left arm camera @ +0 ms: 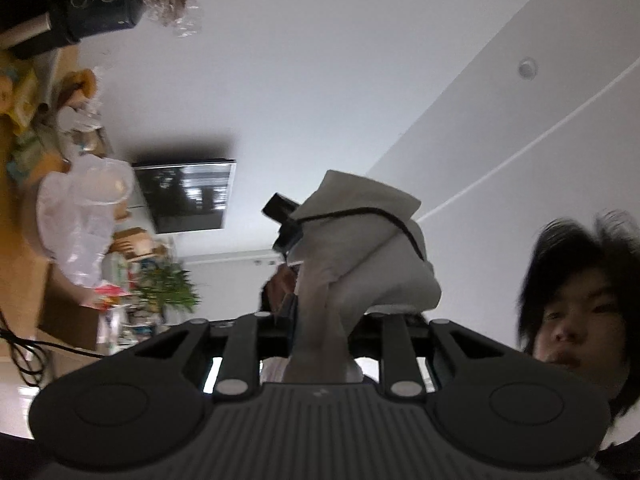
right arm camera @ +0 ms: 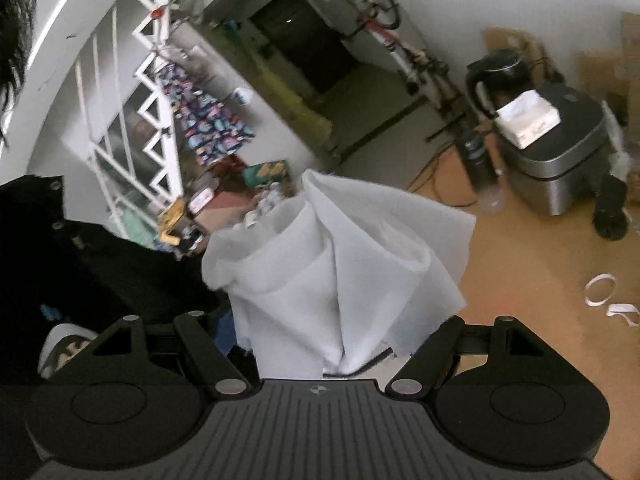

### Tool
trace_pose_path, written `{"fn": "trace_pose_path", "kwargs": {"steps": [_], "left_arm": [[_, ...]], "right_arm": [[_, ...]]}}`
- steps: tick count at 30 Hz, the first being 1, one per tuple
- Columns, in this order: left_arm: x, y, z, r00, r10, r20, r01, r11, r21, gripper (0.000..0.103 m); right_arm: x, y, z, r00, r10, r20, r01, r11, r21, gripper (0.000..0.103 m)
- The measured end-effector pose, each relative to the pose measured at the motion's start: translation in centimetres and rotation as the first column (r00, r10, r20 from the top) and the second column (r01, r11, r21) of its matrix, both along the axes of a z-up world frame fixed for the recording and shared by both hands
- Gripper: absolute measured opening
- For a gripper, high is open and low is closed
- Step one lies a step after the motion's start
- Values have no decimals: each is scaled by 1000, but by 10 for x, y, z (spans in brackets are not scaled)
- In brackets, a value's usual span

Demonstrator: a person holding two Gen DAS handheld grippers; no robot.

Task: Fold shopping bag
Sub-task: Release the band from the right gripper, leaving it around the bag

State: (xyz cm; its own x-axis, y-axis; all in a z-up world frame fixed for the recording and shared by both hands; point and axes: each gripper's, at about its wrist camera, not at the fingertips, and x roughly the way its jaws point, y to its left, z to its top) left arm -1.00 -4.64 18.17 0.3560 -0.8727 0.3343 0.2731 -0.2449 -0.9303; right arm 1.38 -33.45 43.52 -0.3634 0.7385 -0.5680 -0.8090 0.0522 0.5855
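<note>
My left gripper [left arm camera: 320, 336] was matte black, with a ribbed grey plate, round side discs and silver pivot pins. My right gripper [right arm camera: 320, 344] matched it, a small crosshair marking on its plate. I wore something dark, perhaps black.

Bag [right arm camera: 340, 264] fills right jaws — floor [right arm camera: 520, 280] beyond clear.

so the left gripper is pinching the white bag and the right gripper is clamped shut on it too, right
Not quite. In the right wrist view the right gripper stands wide open, the white bag merely bunched between its jaws. The left gripper does pinch the bag, as the left wrist view shows.
</note>
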Motion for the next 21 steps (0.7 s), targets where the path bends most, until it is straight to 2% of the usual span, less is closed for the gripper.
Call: {"fn": "trace_pose_path", "kwargs": {"steps": [1, 3, 4, 7, 9, 10, 12, 13, 15, 18, 21], "left_arm": [[0, 0, 3, 1000, 2, 6, -3, 999, 33, 23], [0, 0, 15, 999, -2, 53, -6, 989, 148, 23], [0, 0, 18, 998, -3, 68, -8, 985, 174, 23], [-3, -7, 37, 987, -39, 155, -15, 943, 333, 23], [-6, -16, 50, 970, -95, 226, -14, 899, 438, 23], [-6, -20, 54, 963, -115, 246, -14, 885, 466, 23], [-11, -34, 67, 925, -213, 314, -3, 824, 566, 23], [-13, -38, 70, 913, -241, 330, -1, 806, 592, 23], [-20, -51, 78, 866, -343, 364, 13, 743, 669, 22], [-27, -66, 83, 815, -436, 382, 15, 674, 739, 18], [-31, -71, 79, 809, -466, 359, 25, 637, 770, 17]], "right_arm": [[0, 0, -1, 1000, -9, 8, 9, 1000, -4, 75], [-2, 2, -2, 999, -13, 33, 14, 1000, -26, 75], [-2, 2, -3, 999, -9, 39, 11, 999, -35, 75], [-6, 1, -3, 998, 11, 55, -8, 998, -58, 75], [-11, 1, -2, 996, 51, 71, -45, 996, -81, 75], [-13, 0, -1, 994, 74, 75, -67, 993, -92, 75], [-22, -1, 3, 989, 122, 83, -112, 987, -113, 75], [-26, 0, 4, 986, 148, 84, -137, 983, -123, 75], [-34, 3, 2, 976, 203, 80, -190, 971, -147, 75], [-49, 3, 4, 954, 287, 84, -268, 946, -185, 75], [-57, 4, 0, 939, 332, 84, -308, 926, -216, 75]]}}
